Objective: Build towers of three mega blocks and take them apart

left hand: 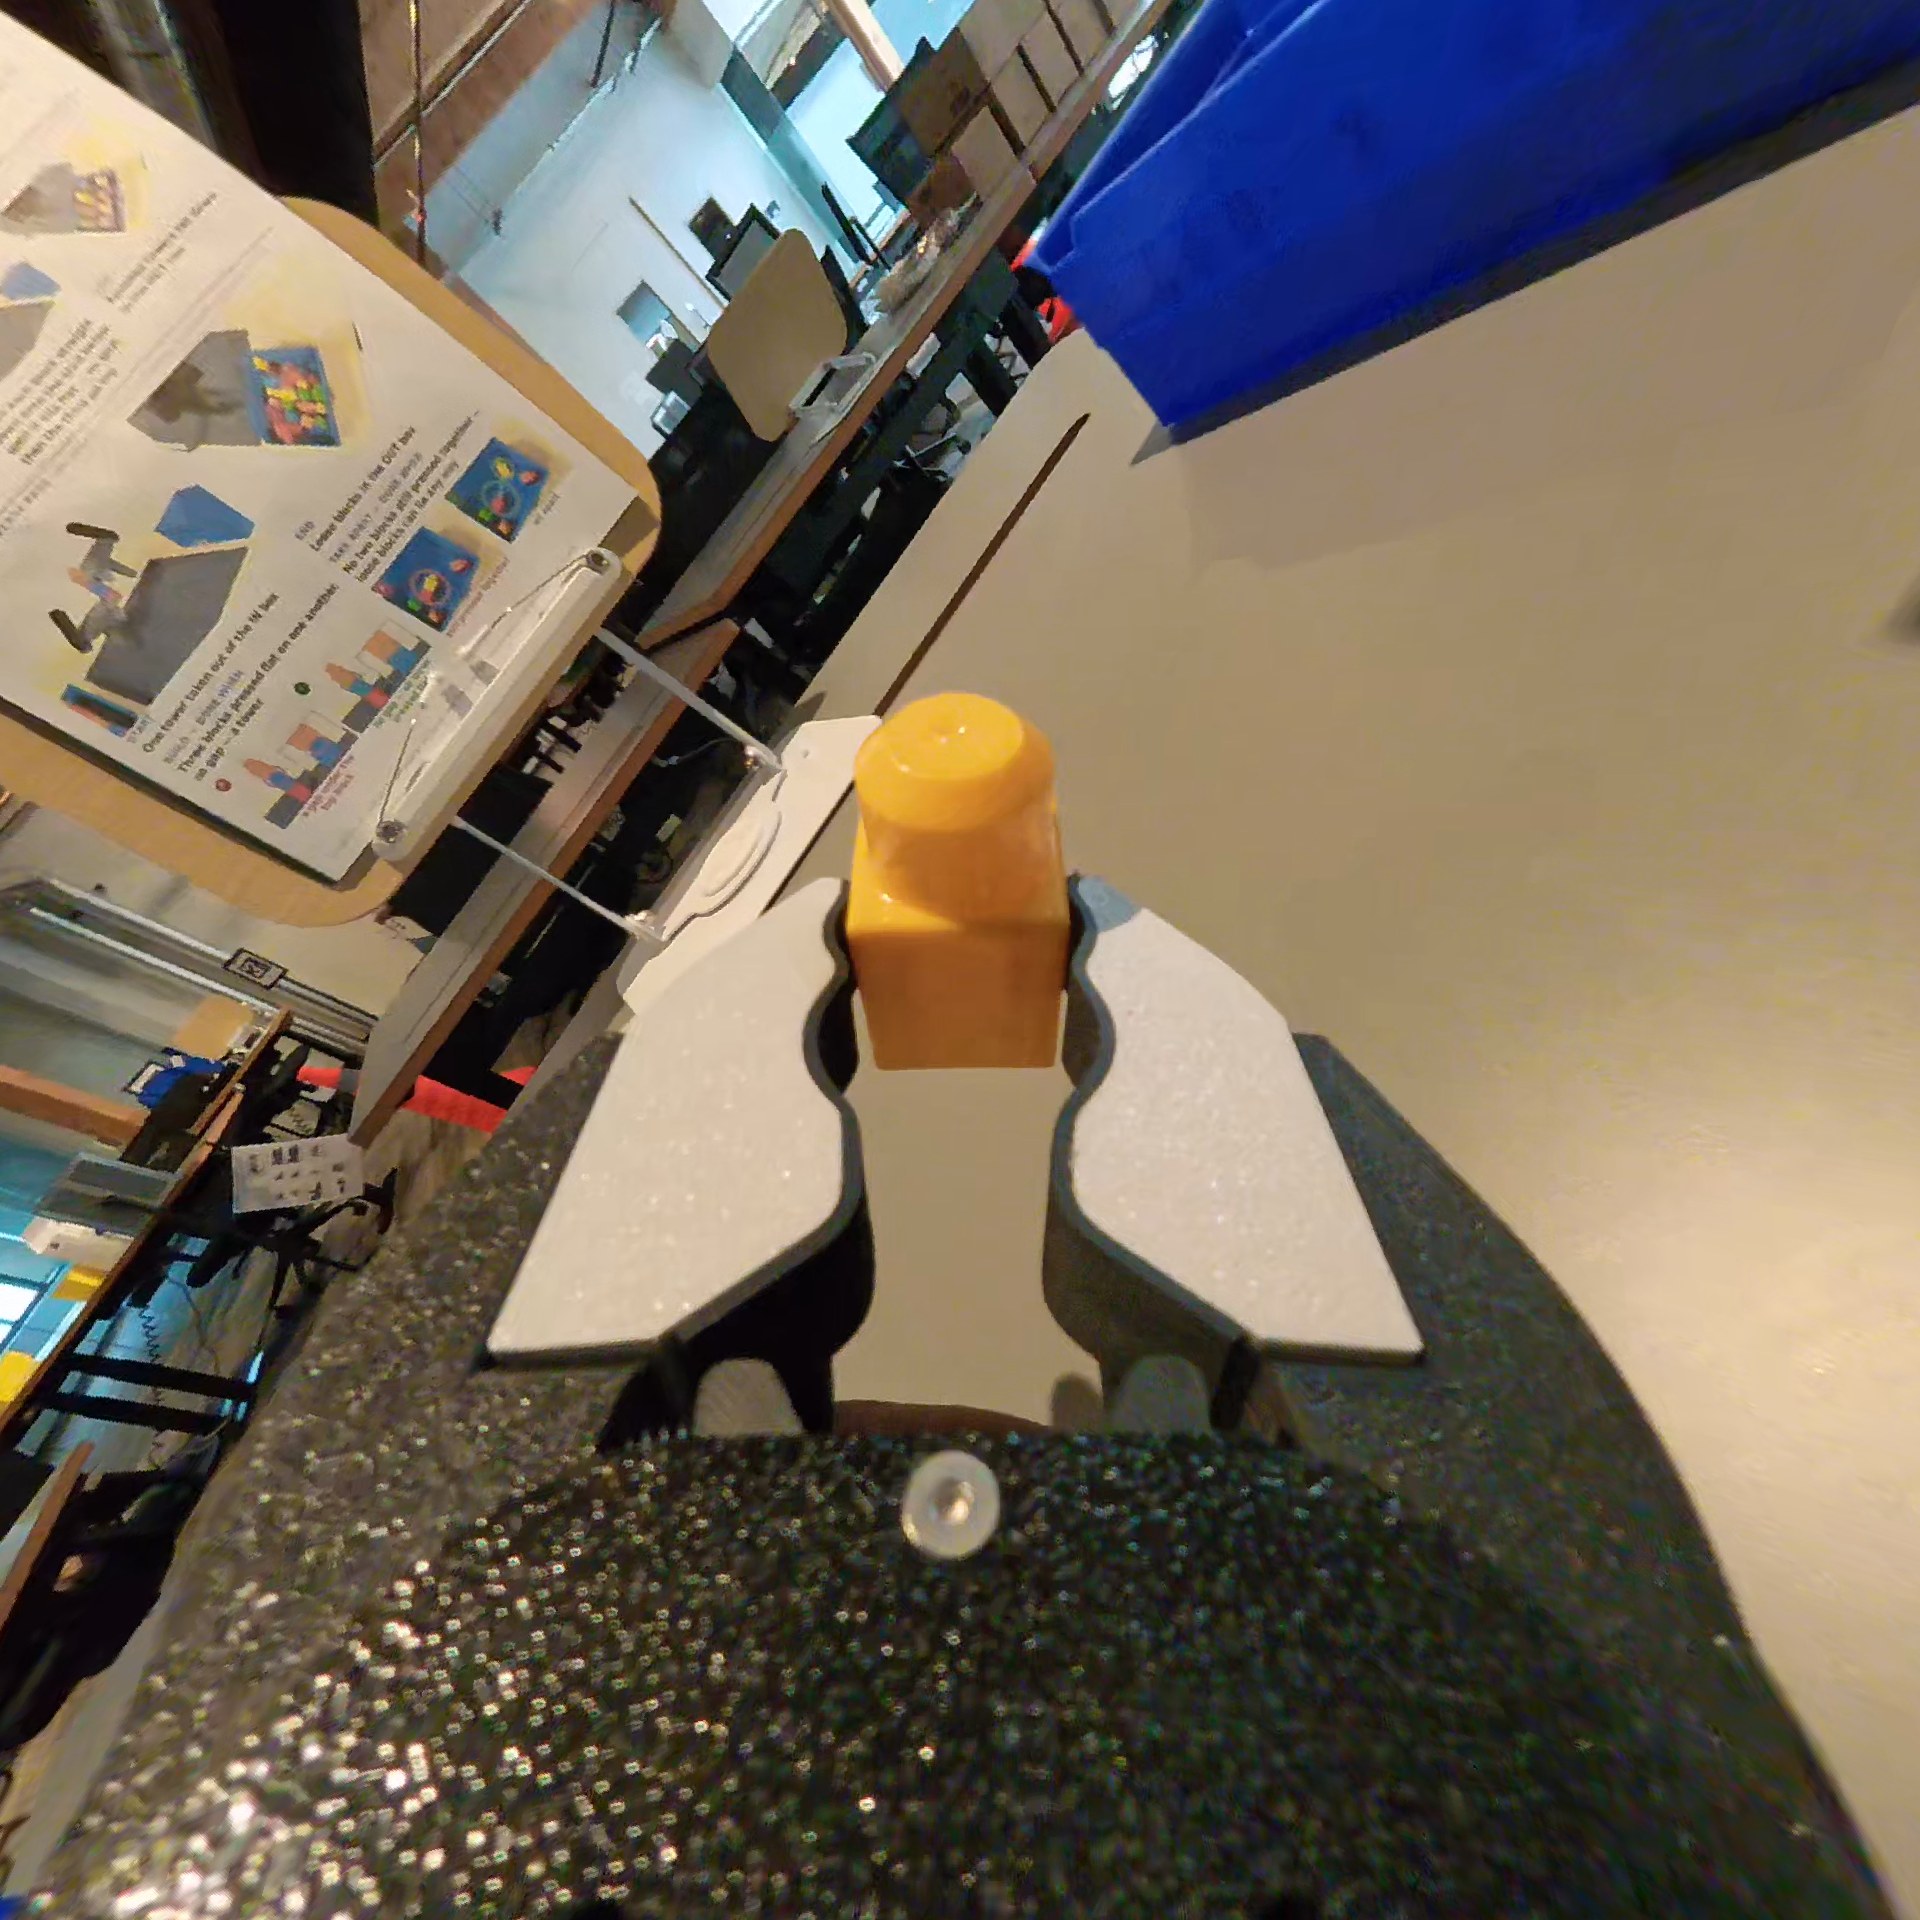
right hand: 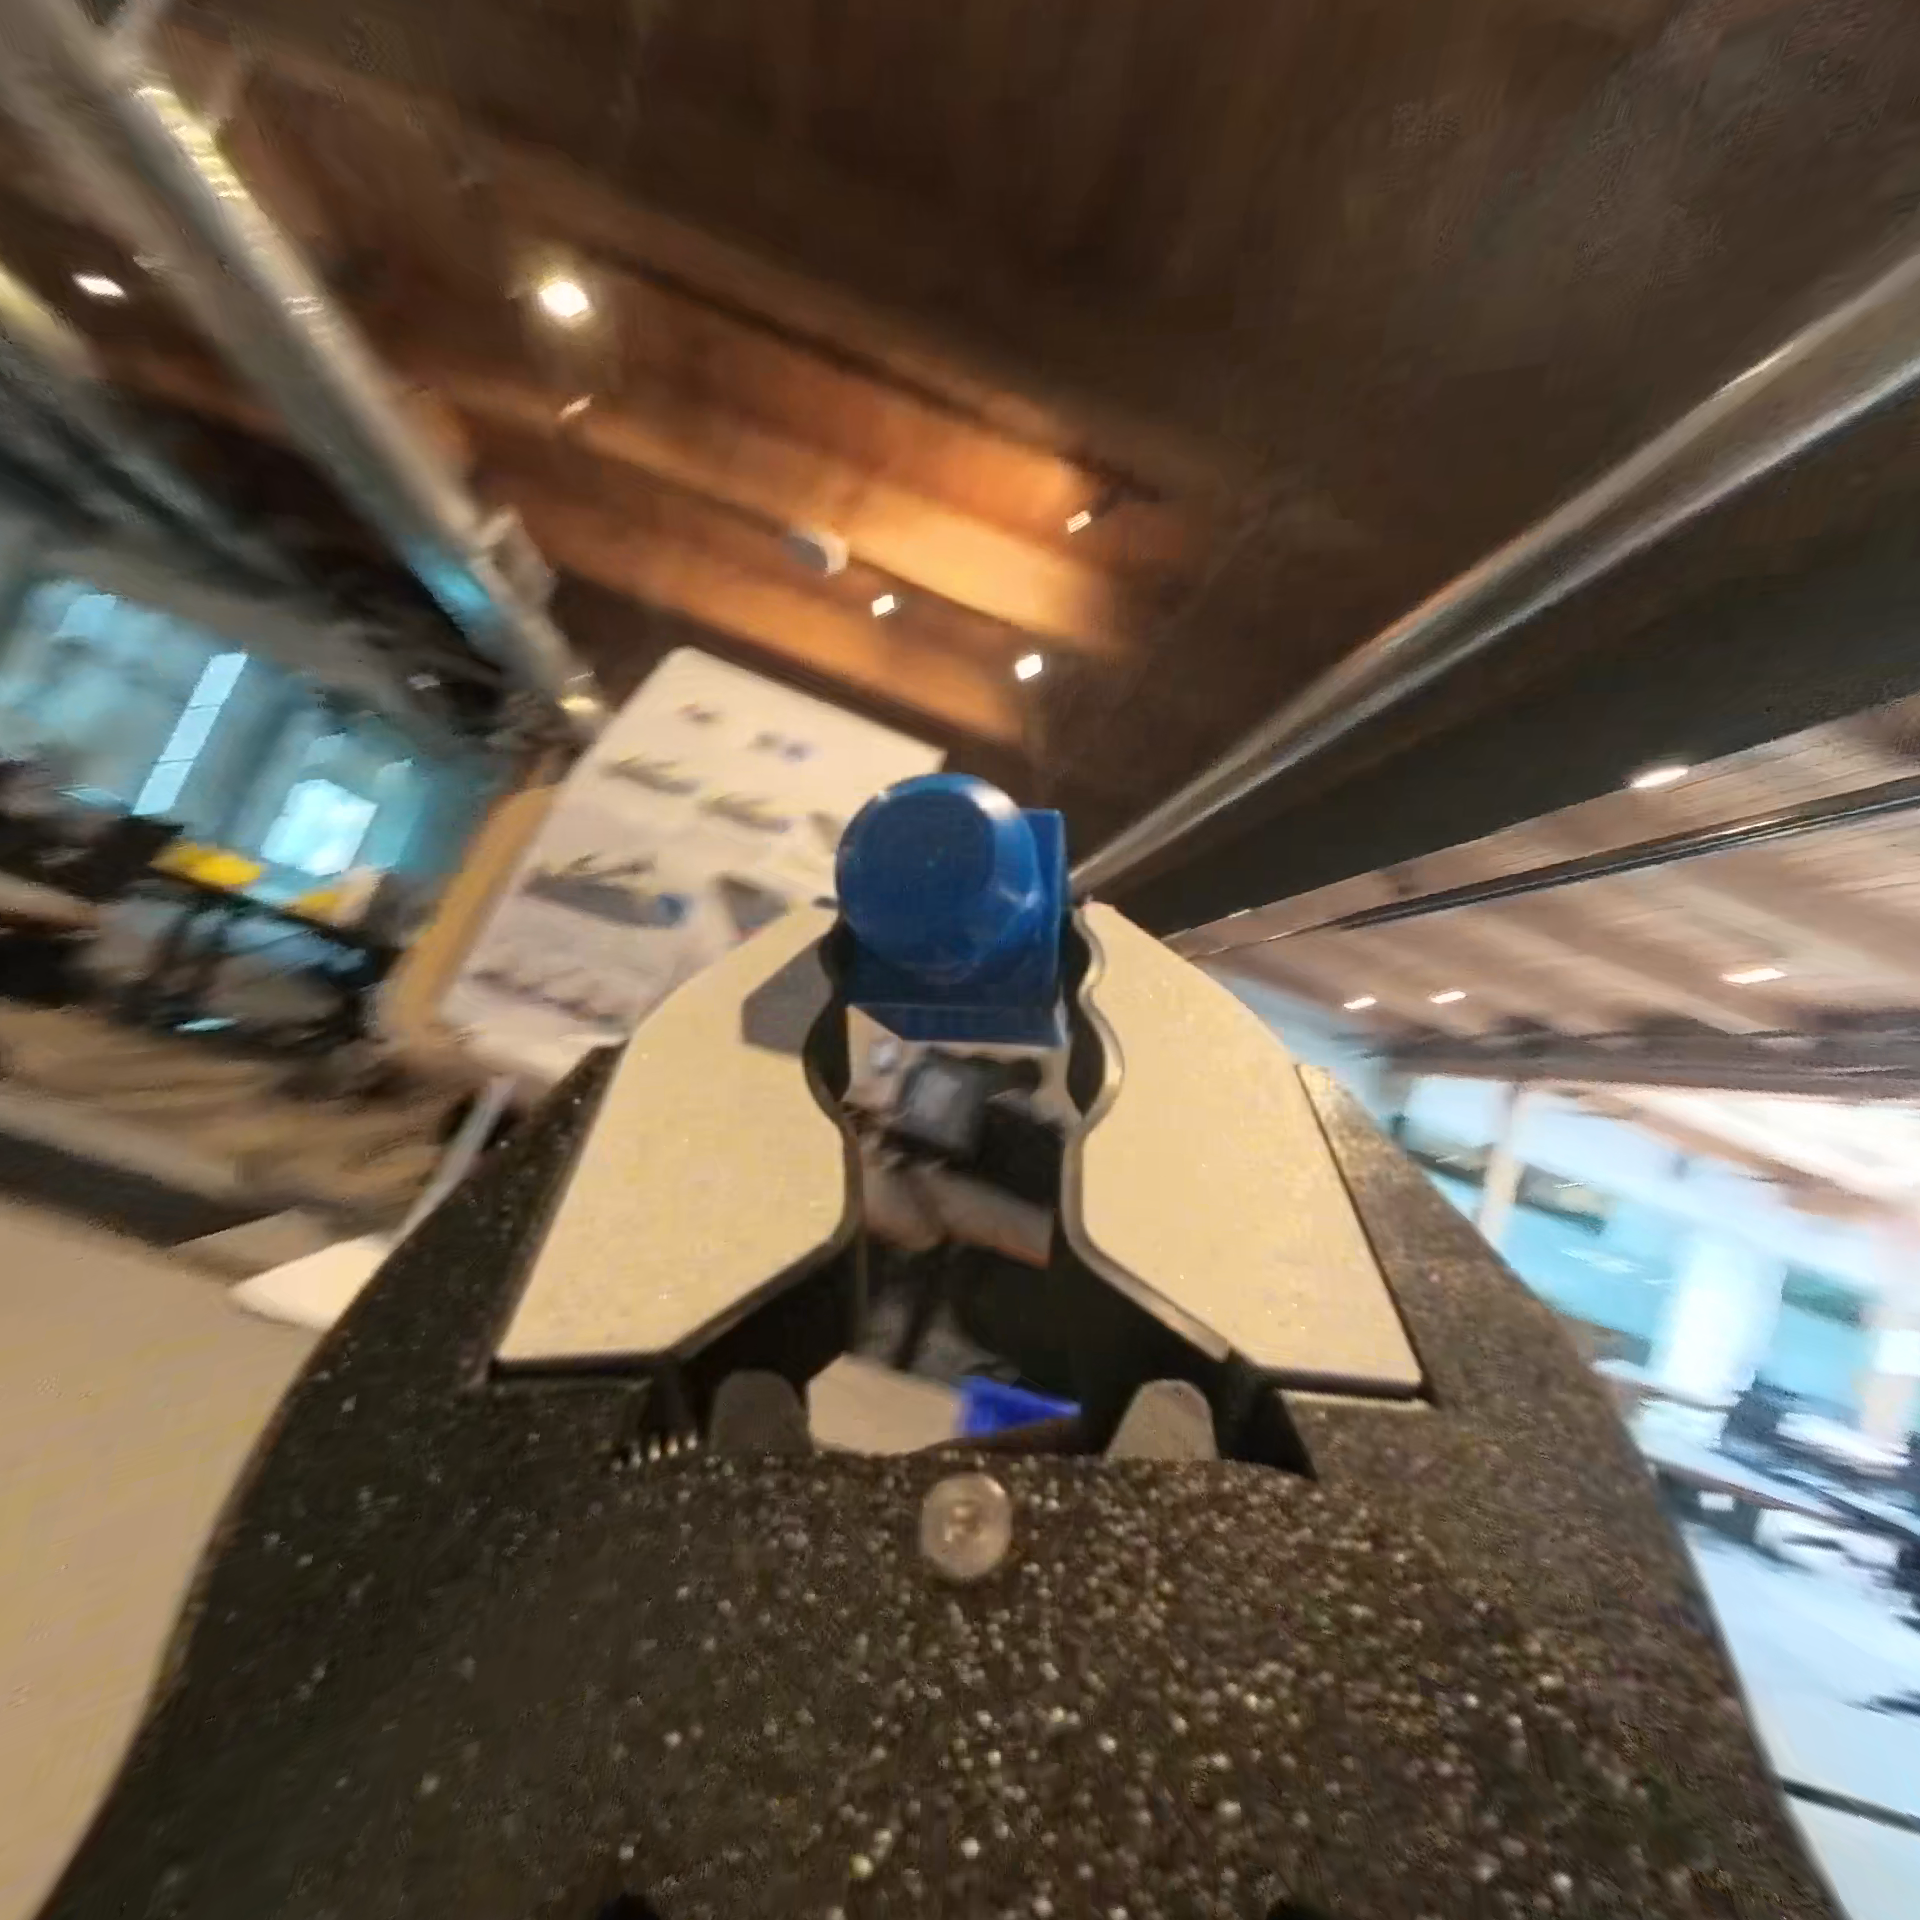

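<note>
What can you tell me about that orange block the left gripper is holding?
The orange block is a single-stud piece of glossy, smooth plastic: a squarish body with one round, flat-topped stud on it. The left gripper clamps it by two opposite sides of the body, near the fingertips, with the stud pointing away from the camera. Nothing is attached to it. It is held in the air above the pale tabletop, touching only the fingers.

Left gripper (left hand: 958, 966), right gripper (right hand: 956, 971): both clamped
</note>
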`<state>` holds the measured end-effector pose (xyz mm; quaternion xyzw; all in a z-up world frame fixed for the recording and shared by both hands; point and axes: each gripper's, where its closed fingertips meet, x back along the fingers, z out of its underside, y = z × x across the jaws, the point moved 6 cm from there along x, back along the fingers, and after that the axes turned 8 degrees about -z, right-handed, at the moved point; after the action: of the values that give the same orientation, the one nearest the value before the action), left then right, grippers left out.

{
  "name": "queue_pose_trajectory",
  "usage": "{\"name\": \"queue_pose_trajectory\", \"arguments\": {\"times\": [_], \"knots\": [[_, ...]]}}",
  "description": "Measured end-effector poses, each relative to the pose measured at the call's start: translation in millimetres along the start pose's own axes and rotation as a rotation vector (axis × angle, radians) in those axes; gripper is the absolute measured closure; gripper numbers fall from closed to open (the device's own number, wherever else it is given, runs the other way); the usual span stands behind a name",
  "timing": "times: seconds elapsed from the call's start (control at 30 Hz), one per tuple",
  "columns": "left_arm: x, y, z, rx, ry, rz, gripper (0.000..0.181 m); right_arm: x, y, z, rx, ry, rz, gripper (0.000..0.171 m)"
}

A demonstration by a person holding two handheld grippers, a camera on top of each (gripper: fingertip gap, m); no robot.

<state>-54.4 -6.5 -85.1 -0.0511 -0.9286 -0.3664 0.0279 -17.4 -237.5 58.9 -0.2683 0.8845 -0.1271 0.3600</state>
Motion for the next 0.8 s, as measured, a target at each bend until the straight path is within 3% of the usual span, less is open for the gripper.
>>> {"name": "queue_pose_trajectory", "arguments": {"times": [0.1, 0.2, 0.27, 0.37, 0.5, 0.63, 0.8], "knots": [[-1.3, -4.9, -1.5, -0.013, -0.001, 0.013, 0.145, 8.1, -46.0, 15.6, 0.098, 0.027, 0.149, 0.133], [-2.6, -7.3, -1.1, -0.009, 0.004, 0.024, 0.145, -0.6, -86.2, 82.1, -0.052, 0.418, 0.142, 0.13], [-3.4, -8.1, 0.0, -0.004, 0.009, 0.03, 0.145, 2.7, -99.9, 123.9, -0.261, 0.585, 0.084, 0.106], [-4.5, -8.6, 1.4, -0.001, 0.017, 0.036, 0.145, 15.6, -115.7, 146.4, -0.409, 0.584, 0.098, 0.109], [-5.4, -9.9, 1.0, -0.001, 0.017, 0.041, 0.145, 21.5, -126.5, 137.9, -0.457, 0.543, 0.099, 0.114], [-4.9, -11.6, -0.8, -0.013, 0.007, 0.038, 0.145, 6.8, -87.8, 112.1, -0.518, 0.517, -0.164, 0.119], [0.2, -10.3, -8.7, -0.023, -0.056, 0.014, 0.145, -10.0, 18.3, 72.6, -0.528, 0.544, -0.641, 0.113]]}}
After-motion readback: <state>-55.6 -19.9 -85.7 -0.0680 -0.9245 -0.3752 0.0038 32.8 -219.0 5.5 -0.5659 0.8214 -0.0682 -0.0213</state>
